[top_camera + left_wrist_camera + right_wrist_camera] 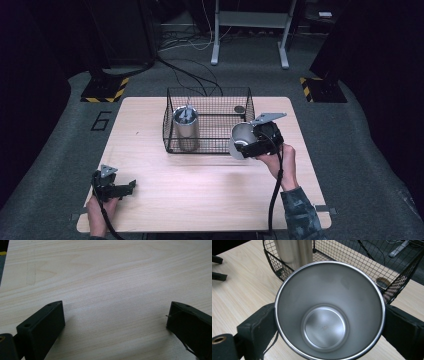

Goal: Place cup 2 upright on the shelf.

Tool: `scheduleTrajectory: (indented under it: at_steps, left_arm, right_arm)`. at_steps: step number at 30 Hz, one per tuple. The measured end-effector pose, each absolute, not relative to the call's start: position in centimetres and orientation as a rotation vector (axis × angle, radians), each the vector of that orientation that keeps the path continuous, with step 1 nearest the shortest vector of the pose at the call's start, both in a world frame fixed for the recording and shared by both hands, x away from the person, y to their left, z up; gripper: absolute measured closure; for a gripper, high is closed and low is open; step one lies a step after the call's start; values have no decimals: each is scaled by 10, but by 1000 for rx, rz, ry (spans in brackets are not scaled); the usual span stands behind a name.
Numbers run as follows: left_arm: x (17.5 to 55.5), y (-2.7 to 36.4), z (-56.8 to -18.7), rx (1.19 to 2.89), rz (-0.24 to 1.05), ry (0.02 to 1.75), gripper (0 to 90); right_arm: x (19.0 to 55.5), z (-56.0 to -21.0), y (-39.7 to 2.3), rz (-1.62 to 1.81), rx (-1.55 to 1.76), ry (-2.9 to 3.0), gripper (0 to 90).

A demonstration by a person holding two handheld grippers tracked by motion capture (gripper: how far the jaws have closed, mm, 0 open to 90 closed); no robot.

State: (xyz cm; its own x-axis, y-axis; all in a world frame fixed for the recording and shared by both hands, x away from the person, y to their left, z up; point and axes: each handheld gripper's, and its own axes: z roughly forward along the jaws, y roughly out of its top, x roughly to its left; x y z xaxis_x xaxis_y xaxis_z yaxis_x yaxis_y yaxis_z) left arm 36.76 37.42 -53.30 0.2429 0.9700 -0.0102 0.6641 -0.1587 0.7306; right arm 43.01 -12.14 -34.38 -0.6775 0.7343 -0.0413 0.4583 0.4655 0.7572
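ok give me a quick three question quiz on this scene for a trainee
1. True or false: the right gripper is clamped on a steel cup.
2. Where does the tall steel tumbler stand?
A. inside the wire basket, at its left end
B. on the bare table beside the left gripper
C. between the left gripper's jaws
3. Fill in: the left gripper rests near the table's front-left corner with its jaws ____.

Key
1. True: both jaws press the cup's sides, and its mouth faces the gripper's camera.
2. A
3. Open, with nothing but bare wood between them.
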Motion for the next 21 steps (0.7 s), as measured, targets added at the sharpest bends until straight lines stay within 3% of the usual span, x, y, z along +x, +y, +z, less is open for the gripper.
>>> scheduleTrajectory:
  at_steps: [21]
  left_arm:
    - [367,375,-533,1913,634,1485,14]
  right_arm:
    - [454,-327,-99,1054,975,2378,58]
